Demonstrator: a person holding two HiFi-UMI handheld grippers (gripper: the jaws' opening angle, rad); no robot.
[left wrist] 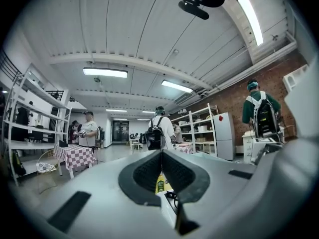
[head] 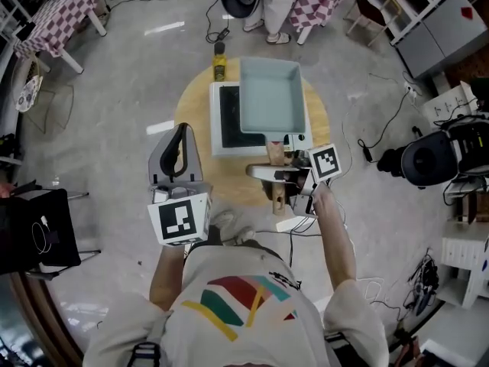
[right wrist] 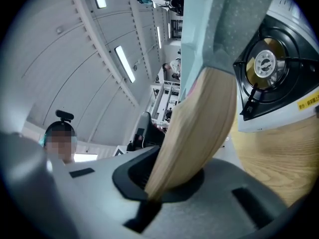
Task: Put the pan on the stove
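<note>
The right hand-held gripper [right wrist: 164, 179] pinches the pan's wooden handle [right wrist: 199, 128], likely for leverage to steer it. At its 12 o'clock the pan [head: 270, 94] sits over the stove [head: 226, 119] on the surface [head: 195, 102]; I cannot tell whether it rests there. The left hand-held gripper [head: 181, 132], pressed together and empty, waits at 9 o'clock, probably to keep clear.

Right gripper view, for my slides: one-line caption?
Right gripper shut on the wooden handle of the pan, stove burner just beyond.

Pan [head: 269, 98] was pale teal w/ light-wood handle [right wrist: 197, 128]; stove [head: 228, 113] white w/ black top; tablecloth [head: 57, 17] red-white checked.
</note>
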